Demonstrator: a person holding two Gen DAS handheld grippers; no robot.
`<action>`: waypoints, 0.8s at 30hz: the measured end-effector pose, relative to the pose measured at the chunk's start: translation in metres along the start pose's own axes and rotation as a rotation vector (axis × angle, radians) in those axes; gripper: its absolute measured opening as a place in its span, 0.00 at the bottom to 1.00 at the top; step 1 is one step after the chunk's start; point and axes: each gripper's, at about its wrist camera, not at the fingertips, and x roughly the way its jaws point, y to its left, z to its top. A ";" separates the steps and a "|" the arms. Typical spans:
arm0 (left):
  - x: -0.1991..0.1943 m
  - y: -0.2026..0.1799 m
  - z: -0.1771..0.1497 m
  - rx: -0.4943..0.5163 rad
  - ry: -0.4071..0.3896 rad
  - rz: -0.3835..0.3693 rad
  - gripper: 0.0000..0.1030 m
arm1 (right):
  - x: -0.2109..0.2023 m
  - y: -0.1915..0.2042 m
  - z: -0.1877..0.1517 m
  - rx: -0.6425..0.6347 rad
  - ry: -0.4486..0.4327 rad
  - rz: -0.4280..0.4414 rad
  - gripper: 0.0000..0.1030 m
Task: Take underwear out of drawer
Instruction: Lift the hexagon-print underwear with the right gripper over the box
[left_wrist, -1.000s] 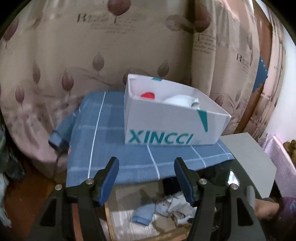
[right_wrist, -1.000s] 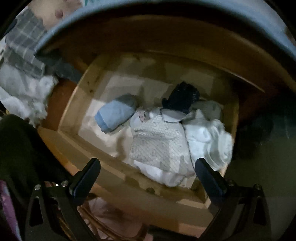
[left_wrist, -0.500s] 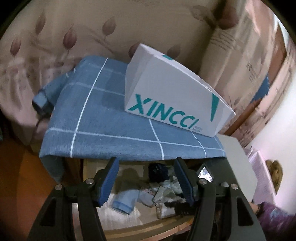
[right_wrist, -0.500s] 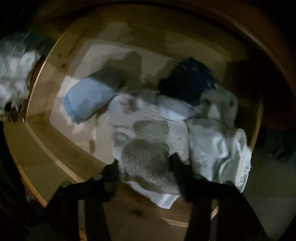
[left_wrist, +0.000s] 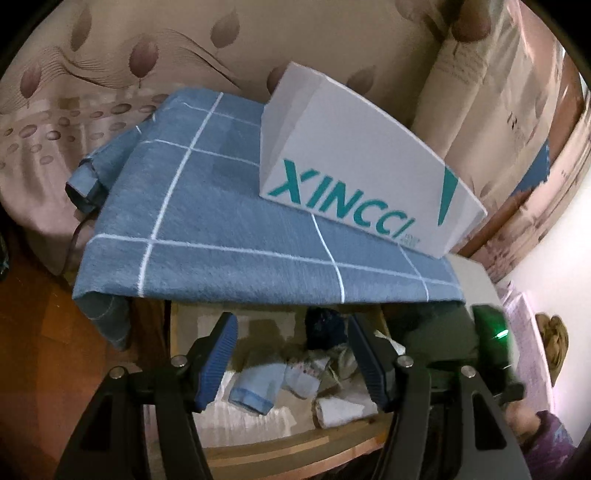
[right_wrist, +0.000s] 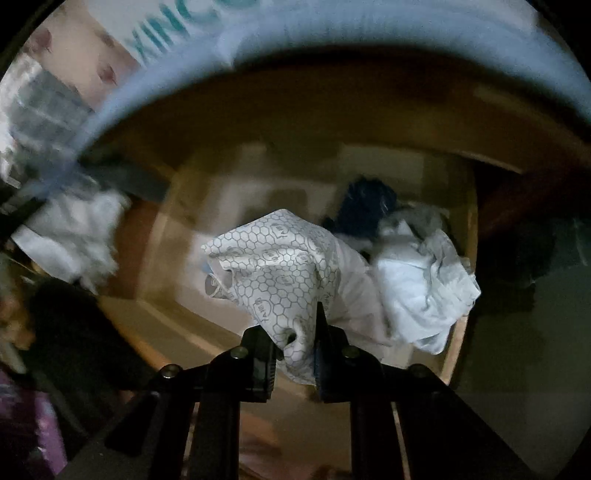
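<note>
In the right wrist view my right gripper (right_wrist: 295, 350) is closing its jaws on white underwear with a grey honeycomb print (right_wrist: 280, 273), and the cloth hangs bunched from the pads above the open wooden drawer (right_wrist: 460, 332). A white garment (right_wrist: 424, 291) and a dark blue one (right_wrist: 369, 206) lie in the drawer behind it. In the left wrist view my left gripper (left_wrist: 288, 354) hovers open and empty over the same drawer (left_wrist: 295, 443), where a light blue rolled garment (left_wrist: 258, 384) and white clothes (left_wrist: 340, 406) lie.
A blue checked cloth (left_wrist: 240, 221) covers the cabinet top above the drawer, and a white box marked XINCCI (left_wrist: 362, 162) stands on it. Leaf-patterned curtains (left_wrist: 110, 55) hang behind. A pile of white cloth (right_wrist: 74, 229) lies left of the drawer.
My right gripper went down into the drawer, shut on the honeycomb-print underwear and lifted it up. My left gripper sank and tilted down toward the drawer, staying open.
</note>
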 end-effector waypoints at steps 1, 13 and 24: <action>0.001 -0.001 -0.001 0.006 0.005 0.006 0.62 | -0.007 0.000 -0.002 0.011 -0.027 0.029 0.14; 0.009 0.006 -0.001 -0.035 0.046 0.017 0.62 | -0.065 0.010 -0.021 0.127 -0.207 0.244 0.14; 0.008 0.004 -0.002 -0.020 0.048 0.027 0.62 | -0.132 0.035 -0.018 0.148 -0.347 0.397 0.14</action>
